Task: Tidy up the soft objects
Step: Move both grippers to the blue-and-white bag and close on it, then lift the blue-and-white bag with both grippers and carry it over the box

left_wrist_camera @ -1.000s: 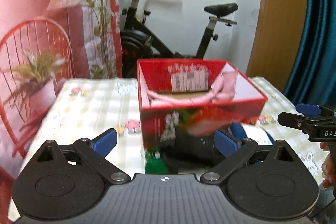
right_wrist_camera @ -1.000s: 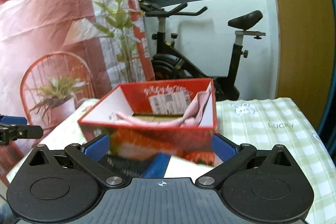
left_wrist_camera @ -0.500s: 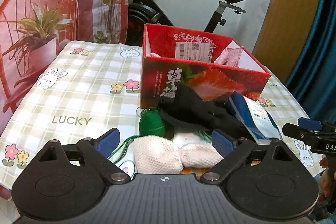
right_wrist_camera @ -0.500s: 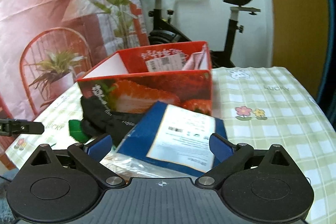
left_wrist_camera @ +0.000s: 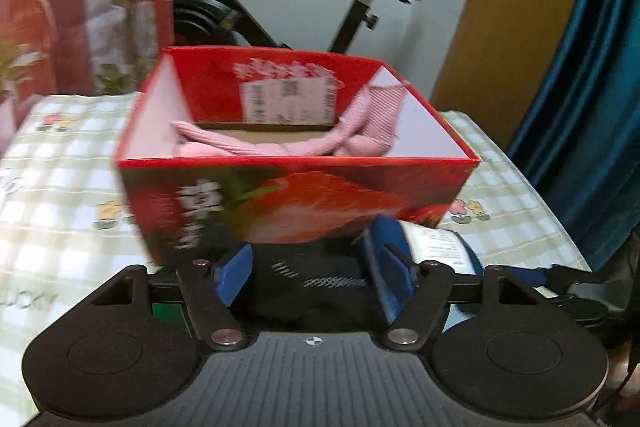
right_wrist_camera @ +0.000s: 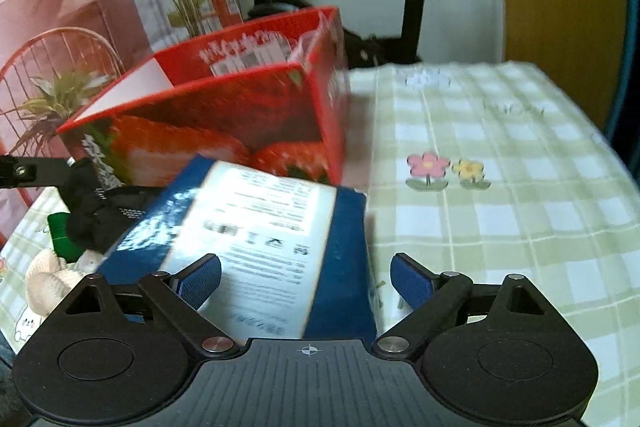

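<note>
- L tool (left_wrist_camera: 310, 273) pinching black garment (left_wrist_camera: 316, 291), just in front of red box (left_wrist_camera: 296, 203).
- R tool (right_wrist_camera: 306, 283) spread over blue packet (right_wrist_camera: 272, 227); pink cloth (left_wrist_camera: 280, 145) in box.

Bench (right_wrist_camera: 500, 195): green-checked cloth with flower prints. Lying on it: red box (right_wrist_camera: 224, 123), blue packet (right_wrist_camera: 280, 235) just in front of the box, black cloth (right_wrist_camera: 96, 211) and green item (right_wrist_camera: 62, 239) to the left, cream knit (right_wrist_camera: 44, 279) near the edge.
</note>
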Motion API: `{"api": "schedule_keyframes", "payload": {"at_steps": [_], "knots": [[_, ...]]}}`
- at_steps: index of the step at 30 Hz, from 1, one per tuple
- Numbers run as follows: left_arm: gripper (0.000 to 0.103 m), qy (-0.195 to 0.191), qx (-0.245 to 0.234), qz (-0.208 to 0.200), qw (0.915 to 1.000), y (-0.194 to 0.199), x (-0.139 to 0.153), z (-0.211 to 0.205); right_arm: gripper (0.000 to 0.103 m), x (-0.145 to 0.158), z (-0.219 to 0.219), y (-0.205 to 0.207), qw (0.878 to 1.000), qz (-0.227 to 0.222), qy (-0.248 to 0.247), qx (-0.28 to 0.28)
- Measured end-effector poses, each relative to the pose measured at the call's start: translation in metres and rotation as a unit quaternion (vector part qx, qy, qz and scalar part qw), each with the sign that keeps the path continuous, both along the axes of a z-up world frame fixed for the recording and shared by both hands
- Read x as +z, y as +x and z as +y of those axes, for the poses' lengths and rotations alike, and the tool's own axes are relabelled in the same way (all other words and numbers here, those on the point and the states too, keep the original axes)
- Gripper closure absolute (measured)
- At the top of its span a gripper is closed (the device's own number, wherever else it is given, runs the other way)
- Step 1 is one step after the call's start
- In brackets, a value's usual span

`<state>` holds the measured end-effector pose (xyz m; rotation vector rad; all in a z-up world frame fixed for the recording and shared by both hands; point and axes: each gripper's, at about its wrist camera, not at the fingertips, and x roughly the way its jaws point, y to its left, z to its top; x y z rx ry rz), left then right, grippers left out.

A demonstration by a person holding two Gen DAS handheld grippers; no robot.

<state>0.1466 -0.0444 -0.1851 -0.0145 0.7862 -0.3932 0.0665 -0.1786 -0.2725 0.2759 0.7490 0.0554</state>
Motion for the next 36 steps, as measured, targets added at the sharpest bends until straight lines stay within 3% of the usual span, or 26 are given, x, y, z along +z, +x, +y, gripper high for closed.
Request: {"api": "schedule_keyframes", "payload": {"at_steps": [8,36], "knots": [[0.040,-0.003,-0.021,0.033,0.9992,0.008,-0.025,-0.014,0.014,-0.013,-0.002,0.013,0.998,0.011,0.058,0.023],[0.041,-0.058,0.026,0.041,0.9971,-0.013,-0.005,0.052,0.020,0.031,0.101,0.004,0.991,-0.027,0.012,0.132]]}}
